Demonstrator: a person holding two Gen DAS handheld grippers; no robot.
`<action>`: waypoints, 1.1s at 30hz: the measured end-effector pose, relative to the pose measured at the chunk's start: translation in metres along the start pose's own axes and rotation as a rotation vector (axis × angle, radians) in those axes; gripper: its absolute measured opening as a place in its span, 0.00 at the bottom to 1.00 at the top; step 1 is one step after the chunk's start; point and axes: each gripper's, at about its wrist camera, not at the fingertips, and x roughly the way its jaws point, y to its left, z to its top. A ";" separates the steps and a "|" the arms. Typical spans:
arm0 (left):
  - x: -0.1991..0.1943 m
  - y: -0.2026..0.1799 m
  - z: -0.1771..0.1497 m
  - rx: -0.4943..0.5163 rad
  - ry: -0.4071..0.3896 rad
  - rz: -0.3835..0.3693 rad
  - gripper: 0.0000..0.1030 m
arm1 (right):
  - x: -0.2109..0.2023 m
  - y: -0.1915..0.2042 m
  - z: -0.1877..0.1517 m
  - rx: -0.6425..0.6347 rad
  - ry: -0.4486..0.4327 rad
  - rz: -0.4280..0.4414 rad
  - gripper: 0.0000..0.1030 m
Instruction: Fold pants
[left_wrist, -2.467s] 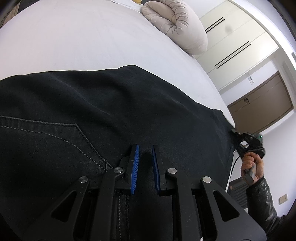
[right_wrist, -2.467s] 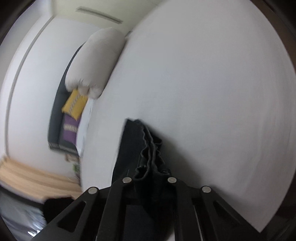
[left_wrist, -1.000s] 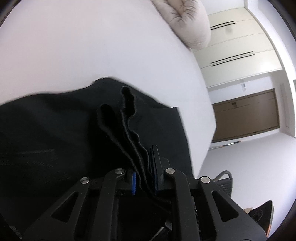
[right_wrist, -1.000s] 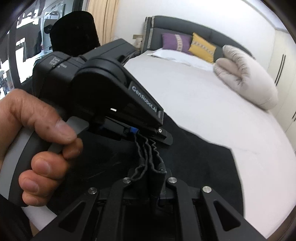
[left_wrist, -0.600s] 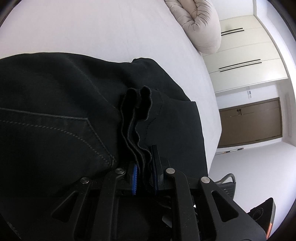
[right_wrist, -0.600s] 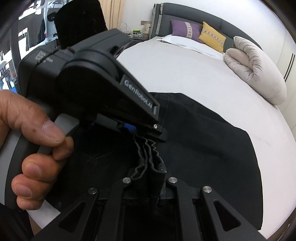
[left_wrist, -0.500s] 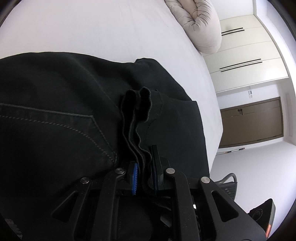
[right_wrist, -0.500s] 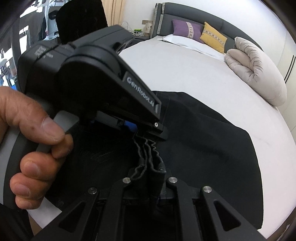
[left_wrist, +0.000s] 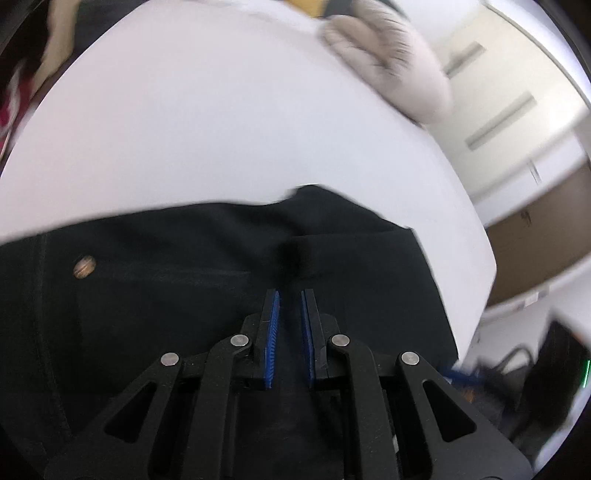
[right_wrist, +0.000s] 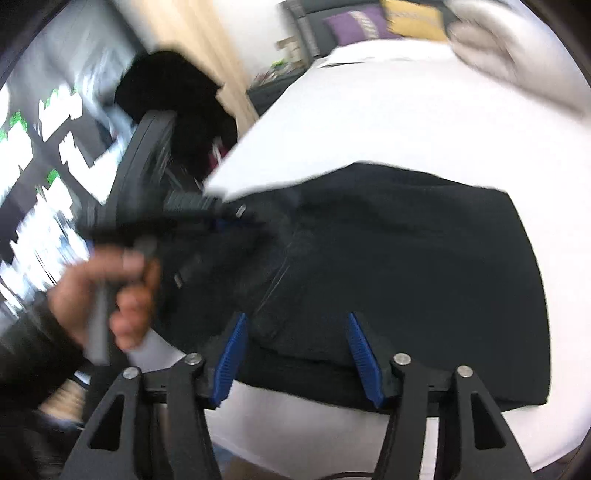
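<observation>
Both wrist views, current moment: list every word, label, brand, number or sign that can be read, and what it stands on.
None can be read; both views are motion-blurred.
The left gripper, seen in the right wrist view: no lettering legible on its body.
White and green shapes on the dark wall: too smeared to tell whether they are text.
The pants: only a small round metal button, no marking readable.

Right gripper (right_wrist: 295, 347) fingers spread wide above black pants (right_wrist: 388, 266) on white bed (right_wrist: 406, 110)
</observation>
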 end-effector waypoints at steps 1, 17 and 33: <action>0.006 -0.016 -0.001 0.054 0.006 -0.001 0.11 | -0.006 -0.014 0.008 0.035 -0.010 0.027 0.50; 0.074 -0.031 -0.028 0.185 0.122 0.036 0.11 | 0.083 -0.223 0.094 0.552 0.153 0.312 0.01; 0.042 0.005 -0.048 0.118 0.057 -0.023 0.11 | 0.003 -0.187 -0.035 0.568 0.079 0.338 0.00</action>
